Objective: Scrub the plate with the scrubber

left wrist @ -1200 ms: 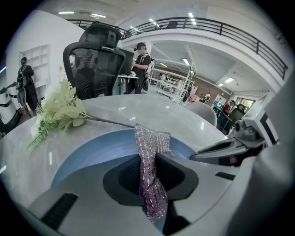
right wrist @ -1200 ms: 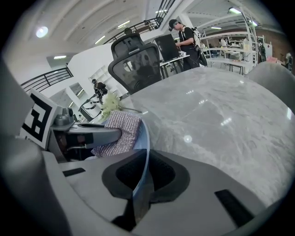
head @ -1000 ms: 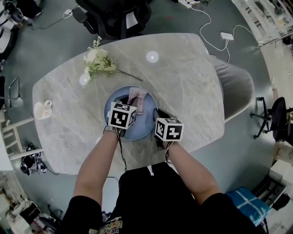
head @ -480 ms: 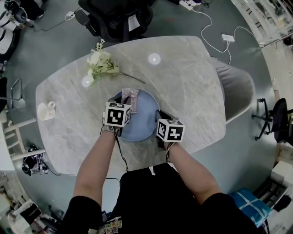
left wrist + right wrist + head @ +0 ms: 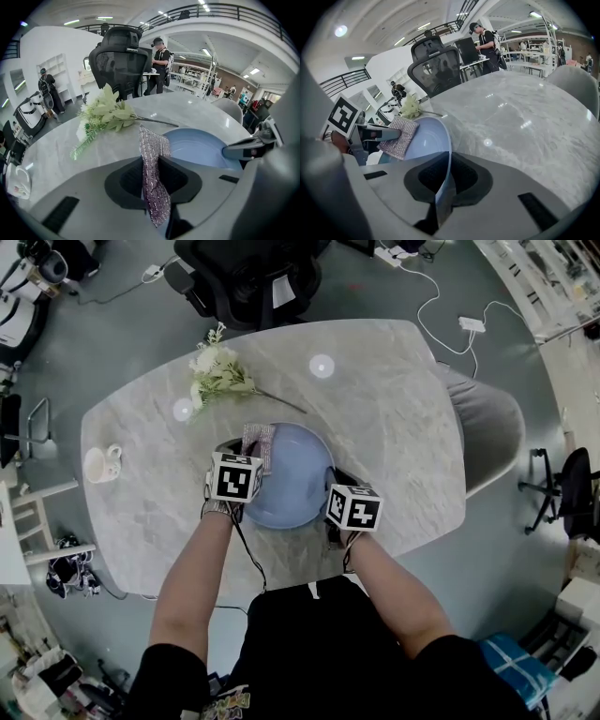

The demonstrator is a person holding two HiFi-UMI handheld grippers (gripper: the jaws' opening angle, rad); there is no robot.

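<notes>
With the rigid, probably slick and breakable plate (image 5: pixel 295 479) lying near you on the surface (image 5: pixel 403 418), your right hand-held gripper (image 5: pixel 444 185) pinched its near-right rim narrowly, while your left hand-held gripper (image 5: pixel 151 178) clamped the soft, limp scrubber (image 5: pixel 152 140) over the far-left rim.

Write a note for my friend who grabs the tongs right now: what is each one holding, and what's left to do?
Left tongs: shut on the sparkly silver-purple mesh scrubber, which reaches the far left rim of the round light blue plate.
Right tongs: shut on the plate's near right rim.
The plate is by the near edge of the grey marble table.
Done: both things gripped, scrubber brought to the plate.
Left: rub the scrubber across the plate; how much is already scrubbed can't be told.
</notes>
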